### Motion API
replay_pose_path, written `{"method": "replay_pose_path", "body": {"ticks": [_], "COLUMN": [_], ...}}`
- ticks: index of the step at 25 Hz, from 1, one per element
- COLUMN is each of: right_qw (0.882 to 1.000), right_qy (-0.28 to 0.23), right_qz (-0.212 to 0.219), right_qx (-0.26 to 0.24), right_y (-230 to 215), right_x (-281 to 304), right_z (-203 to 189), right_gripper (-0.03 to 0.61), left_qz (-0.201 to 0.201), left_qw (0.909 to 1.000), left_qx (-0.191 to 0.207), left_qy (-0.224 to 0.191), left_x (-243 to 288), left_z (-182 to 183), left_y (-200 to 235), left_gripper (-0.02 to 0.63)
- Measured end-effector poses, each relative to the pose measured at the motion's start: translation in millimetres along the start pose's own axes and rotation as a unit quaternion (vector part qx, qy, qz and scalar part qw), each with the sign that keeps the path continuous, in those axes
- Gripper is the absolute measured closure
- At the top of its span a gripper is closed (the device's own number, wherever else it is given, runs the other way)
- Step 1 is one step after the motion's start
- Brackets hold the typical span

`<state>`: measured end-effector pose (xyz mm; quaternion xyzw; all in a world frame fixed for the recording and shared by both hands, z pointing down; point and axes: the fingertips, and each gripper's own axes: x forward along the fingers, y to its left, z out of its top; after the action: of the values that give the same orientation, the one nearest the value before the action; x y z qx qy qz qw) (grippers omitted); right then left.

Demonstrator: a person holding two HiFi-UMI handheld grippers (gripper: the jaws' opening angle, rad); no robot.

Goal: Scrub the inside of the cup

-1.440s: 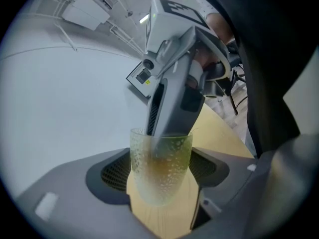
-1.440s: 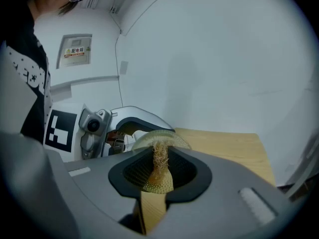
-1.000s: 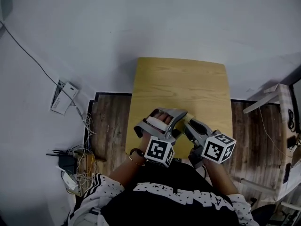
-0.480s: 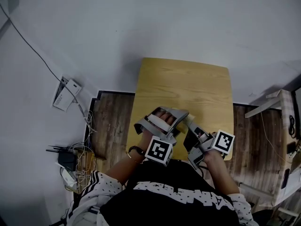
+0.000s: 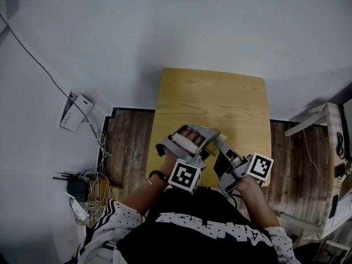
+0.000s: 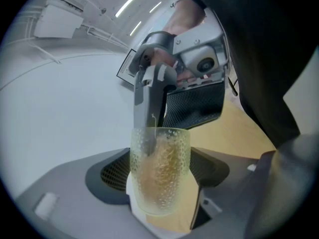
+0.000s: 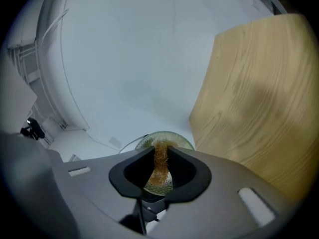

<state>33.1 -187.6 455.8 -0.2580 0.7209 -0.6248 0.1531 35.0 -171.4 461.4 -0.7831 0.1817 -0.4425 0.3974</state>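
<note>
Item held: dimpled, yellow-tinted translucent glass cup [image 6: 172, 148], clamped by its sides in the left claw [image 6: 160, 188], carried over the near edge of the light wooden worktop [image 5: 212, 100], mouth turned toward the right claw [image 7: 160, 152]. Inside the cup: golden-brown fibrous scrubbing pad [image 7: 159, 176], pinched between the closed jaws of the right claw and reaching deep toward the cup's base. Changed over the last second: black-and-white marker cube [image 5: 259, 166] on the right claw turned and shifted slightly, with the claw drawn in closer to the cup; left claw and cup hardly moved. Read as a twist of the pad against the inner wall with the cup held steady, so scrubbing under way, with no visible sign of completion. No soil or foam discernible through the glass. To the left of the cup, beyond the worktop edge: dark wooden floor [image 5: 126, 142]. Likely need next: further turns of the pad, firm hold kept on the cup.
</note>
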Motion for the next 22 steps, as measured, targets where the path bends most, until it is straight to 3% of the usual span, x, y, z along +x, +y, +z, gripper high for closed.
{"method": "replay_pose_path", "body": {"ticks": [4,9,12,17,22], "right_qw": [0.991,0.985,0.978,0.947,0.902], "right_qy": [0.033,0.046,0.056,0.095,0.141], "right_qz": [0.007,0.004,-0.025,-0.055,-0.083], "right_qx": [-0.127,-0.163,-0.198,-0.301,-0.399], "right_y": [13.8,13.7,1.7,-5.1,-13.6], "right_x": [5.1,6.9,3.8,4.2,1.8], "right_z": [-2.1,-6.6,-11.5,-15.7,-21.1], "right_gripper": [0.499,0.499,0.499,0.499,0.499], "left_qz": [-0.006,-0.022,-0.025,-0.037,-0.06], "left_qw": [1.0,0.9997,0.9996,0.999,0.9972], "left_qx": [-0.005,-0.007,-0.012,-0.024,-0.044], "left_qy": [-0.005,0.0,0.0,-0.004,-0.003], "left_x": [0.4,5.6,6.9,11.6,14.9], "left_z": [3.0,3.1,3.1,3.4,4.7], "left_y": [-0.1,-6.2,-8.3,-11.9,-19.3], "left_gripper": [0.25,0.25,0.25,0.25,0.25]}}
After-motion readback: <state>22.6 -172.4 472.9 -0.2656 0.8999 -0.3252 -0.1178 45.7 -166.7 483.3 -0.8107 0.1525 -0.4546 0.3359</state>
